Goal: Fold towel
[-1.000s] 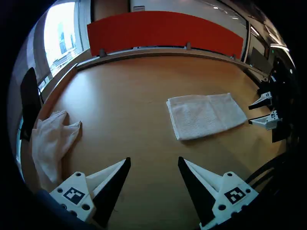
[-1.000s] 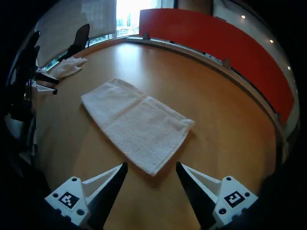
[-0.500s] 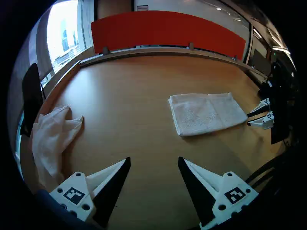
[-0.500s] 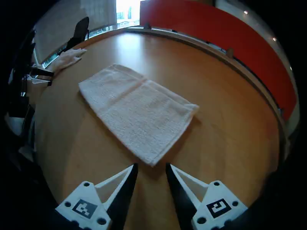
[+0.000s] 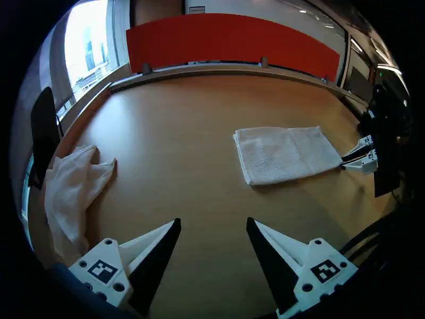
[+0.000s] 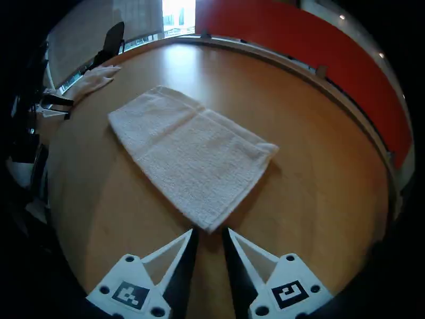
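Two grippers: we see the left gripper [image 5: 212, 220] low over the near tabletop [image 5: 175, 133], and the right gripper [image 6: 210, 230] at the near corner of the towel [image 6: 191, 154].
Left jaws: wide apart, with only bare wood between them.
Right jaws: drawn narrow, with a slim gap left between the tips. The towel's corner seems to sit right at the mouth of that gap, though we cannot tell whether either finger touches it.
Towel: white, folded into a flat rectangle on the tabletop. In the left gripper view it lies to the right of centre [image 5: 287, 154], and the right gripper [image 5: 361, 158] meets its far right corner.
Other cloth: a crumpled white cloth [image 5: 71, 186] lies near the left edge of the tabletop, well apart from the towel. In the right gripper view it shows at the far left [image 6: 95, 82].
Surroundings: a red panel [image 5: 228, 40] stands along the far edge of the tabletop. A dark chair [image 5: 42, 138] stands beside the crumpled cloth, and a bright window [image 5: 87, 48] is behind it.
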`<state>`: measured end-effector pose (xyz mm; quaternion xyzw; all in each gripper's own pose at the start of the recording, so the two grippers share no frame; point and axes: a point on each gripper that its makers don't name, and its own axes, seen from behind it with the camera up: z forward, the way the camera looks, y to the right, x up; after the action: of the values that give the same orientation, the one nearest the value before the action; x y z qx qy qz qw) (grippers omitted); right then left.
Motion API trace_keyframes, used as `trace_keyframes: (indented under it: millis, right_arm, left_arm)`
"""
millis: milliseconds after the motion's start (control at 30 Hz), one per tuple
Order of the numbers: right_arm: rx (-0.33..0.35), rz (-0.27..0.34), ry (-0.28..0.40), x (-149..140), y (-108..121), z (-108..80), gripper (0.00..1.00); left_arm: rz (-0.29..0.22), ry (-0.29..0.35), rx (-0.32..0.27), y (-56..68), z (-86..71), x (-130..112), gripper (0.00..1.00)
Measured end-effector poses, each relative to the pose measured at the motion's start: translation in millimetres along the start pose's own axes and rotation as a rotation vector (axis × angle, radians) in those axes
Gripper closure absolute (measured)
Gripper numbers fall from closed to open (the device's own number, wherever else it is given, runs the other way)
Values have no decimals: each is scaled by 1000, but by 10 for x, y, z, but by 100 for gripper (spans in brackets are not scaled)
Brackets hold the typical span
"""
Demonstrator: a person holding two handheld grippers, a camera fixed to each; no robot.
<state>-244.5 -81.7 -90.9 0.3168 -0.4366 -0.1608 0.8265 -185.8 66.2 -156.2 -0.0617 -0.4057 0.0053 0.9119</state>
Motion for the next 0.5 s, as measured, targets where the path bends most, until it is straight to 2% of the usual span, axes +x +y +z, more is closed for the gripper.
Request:
trace_keyframes:
  millis: [267,500]
  right_arm:
    - [2,-22,10,31,-3,-14,95]
    - [-5,-16,38,137,-27,-49,96]
  left_arm:
    - [-4,-3,1,-15,11,-16,9]
    - [-8,0,-1,-3,25,-1,9]
